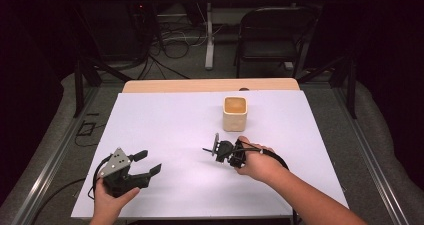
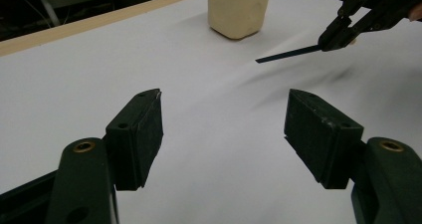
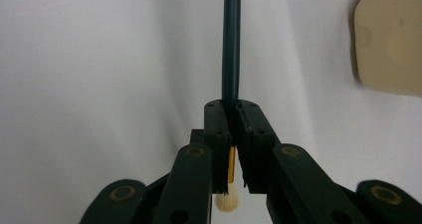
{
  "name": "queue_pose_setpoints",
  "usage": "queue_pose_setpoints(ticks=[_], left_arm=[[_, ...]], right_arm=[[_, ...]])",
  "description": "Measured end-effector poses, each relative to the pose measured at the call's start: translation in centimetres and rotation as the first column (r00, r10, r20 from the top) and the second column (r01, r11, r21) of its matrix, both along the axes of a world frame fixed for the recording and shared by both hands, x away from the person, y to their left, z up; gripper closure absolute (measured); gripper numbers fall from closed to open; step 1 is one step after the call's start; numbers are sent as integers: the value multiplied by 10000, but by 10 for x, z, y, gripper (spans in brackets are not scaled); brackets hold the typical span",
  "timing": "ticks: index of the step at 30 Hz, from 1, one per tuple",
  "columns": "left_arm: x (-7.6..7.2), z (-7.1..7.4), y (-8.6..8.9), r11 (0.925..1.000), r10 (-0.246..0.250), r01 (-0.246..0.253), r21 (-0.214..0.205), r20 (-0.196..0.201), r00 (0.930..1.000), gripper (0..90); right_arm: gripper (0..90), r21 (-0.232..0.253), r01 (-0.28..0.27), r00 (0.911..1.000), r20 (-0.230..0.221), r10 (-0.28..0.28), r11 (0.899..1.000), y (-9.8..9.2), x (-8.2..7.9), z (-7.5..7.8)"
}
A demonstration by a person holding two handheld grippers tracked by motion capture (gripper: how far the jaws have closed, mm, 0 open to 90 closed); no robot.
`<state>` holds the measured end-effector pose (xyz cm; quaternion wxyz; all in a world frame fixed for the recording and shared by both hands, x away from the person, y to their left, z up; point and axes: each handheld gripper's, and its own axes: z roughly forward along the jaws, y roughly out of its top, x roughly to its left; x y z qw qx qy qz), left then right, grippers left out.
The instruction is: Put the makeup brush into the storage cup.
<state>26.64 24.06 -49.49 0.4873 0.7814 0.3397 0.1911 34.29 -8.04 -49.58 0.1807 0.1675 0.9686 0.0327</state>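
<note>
A thin brush with a dark teal handle (image 3: 231, 45), a gold ferrule and pale bristles (image 3: 227, 200) is clamped in my right gripper (image 3: 233, 107), which is shut on it near the bristle end. In the high view that gripper (image 1: 220, 149) hovers mid-table, just in front of a cream square cup (image 1: 234, 113). The handle (image 2: 288, 53) pokes out leftwards from the right gripper (image 2: 343, 32), and the cup (image 2: 239, 7) stands behind it. My left gripper (image 1: 148, 162) rests at the front left, open and holding nothing (image 2: 224, 109). The cup's edge (image 3: 390, 40) shows at the upper right.
A white sheet (image 1: 170, 130) covers the table, with a wooden edge (image 1: 210, 85) at the back. Beyond it stand a black folding chair (image 1: 272, 35) and cables on the floor (image 1: 170, 45). Metal frame rails (image 1: 45, 170) run along both sides.
</note>
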Motion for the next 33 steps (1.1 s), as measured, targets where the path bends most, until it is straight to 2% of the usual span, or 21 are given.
queue_pose_setpoints(ticks=[3, 5, 10, 19, 24, 25, 27, 28, 29, 31, 32, 33], left_arm=[[0, 0, 0, 10000, 3, -3, 3, 1, 10000, 316], [0, 0, 0, 10000, 6, -6, 8, 1, 10000, 316], [0, 0, 0, 10000, 25, -25, 3, 0, 10000, 318], [0, 0, -1, 10000, 54, -54, 27, -43, 10000, 319], [0, -1, -2, 9999, 50, -49, 91, -20, 10000, 320], [0, -1, -2, 9999, 50, -49, 91, -20, 10000, 322], [0, -1, -2, 9998, -4, 4, 185, -5, 10000, 324], [0, -1, -2, 9998, -4, 4, 185, -5, 10000, 324], [0, -1, -3, 9998, -2, 2, 214, -8, 10000, 325], [0, -1, -3, 9998, 6, -5, 206, -27, 10000, 328], [0, -1, -4, 9998, -11, 12, 218, -39, 10000, 332], [0, -1, -4, 9998, -11, 12, 218, -39, 10000, 335]], right_arm=[[838, 31, -68, 10000, 18, 68, 10000, 0, -2, 3], [838, -210, -371, 9991, 218, 375, 9991, 0, -5, 5], [838, -321, -711, 9966, 394, 723, 9970, 0, -8, 10], [838, -363, -1485, 9857, 755, 1508, 9883, -5, -13, 14], [838, -373, -2089, 9721, 1014, 2116, 9772, -7, -17, 16], [838, -373, -2089, 9721, 1014, 2116, 9772, -7, -17, 16], [838, -605, -2358, 9623, 1246, 2417, 9699, -8, -18, 18], [838, -605, -2358, 9623, 1246, 2417, 9699, -8, -18, 18], [838, -644, -2530, 9551, 1422, 2598, 9653, -8, -20, 21], [838, -693, -2547, 9542, 1441, 2623, 9645, -8, -20, 22], [838, -673, -2702, 9480, 1560, 2776, 9605, -8, -21, 25], [838, -673, -2702, 9480, 1560, 2776, 9605, -8, -21, 25]])
